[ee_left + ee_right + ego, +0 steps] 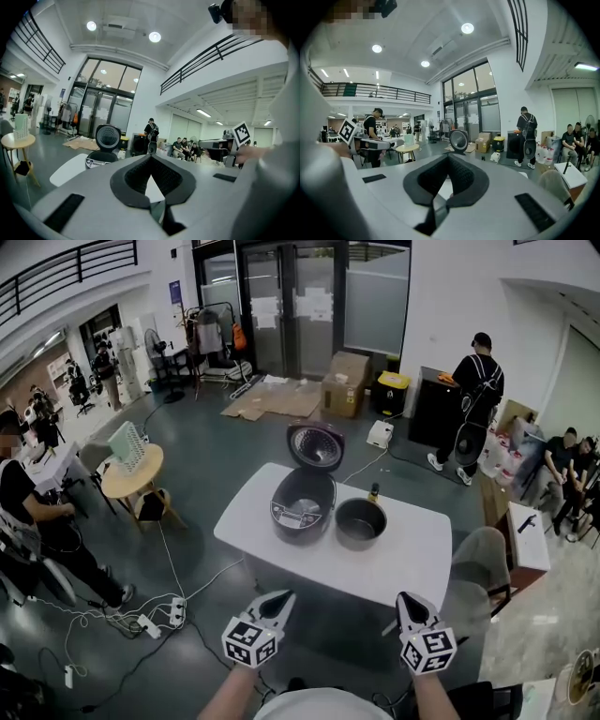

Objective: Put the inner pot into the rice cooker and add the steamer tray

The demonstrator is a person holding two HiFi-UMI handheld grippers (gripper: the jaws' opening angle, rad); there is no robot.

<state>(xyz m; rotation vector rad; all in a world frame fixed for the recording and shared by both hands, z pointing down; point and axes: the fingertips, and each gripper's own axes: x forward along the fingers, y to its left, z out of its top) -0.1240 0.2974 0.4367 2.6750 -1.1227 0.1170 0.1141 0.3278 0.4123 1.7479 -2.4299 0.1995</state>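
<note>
Left claw (281, 601) and right claw (406, 604): both pressed together, empty, short of the white bench (417, 559). Inner pot (361, 522) stands beside the open rice cooker (304, 505).

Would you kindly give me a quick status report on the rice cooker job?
Left claw, right claw shut, empty, short of the table. Inner pot beside open rice cooker, not yet in. Steamer tray not in sight. Small bottle behind pot.

A high-ceilinged lab or workshop hall: a railed mezzanine (66, 273), glass entrance doors (286, 310), cardboard boxes (345, 382), and power strips (150, 622) with cables trailing over the grey floor (206, 456).
</note>
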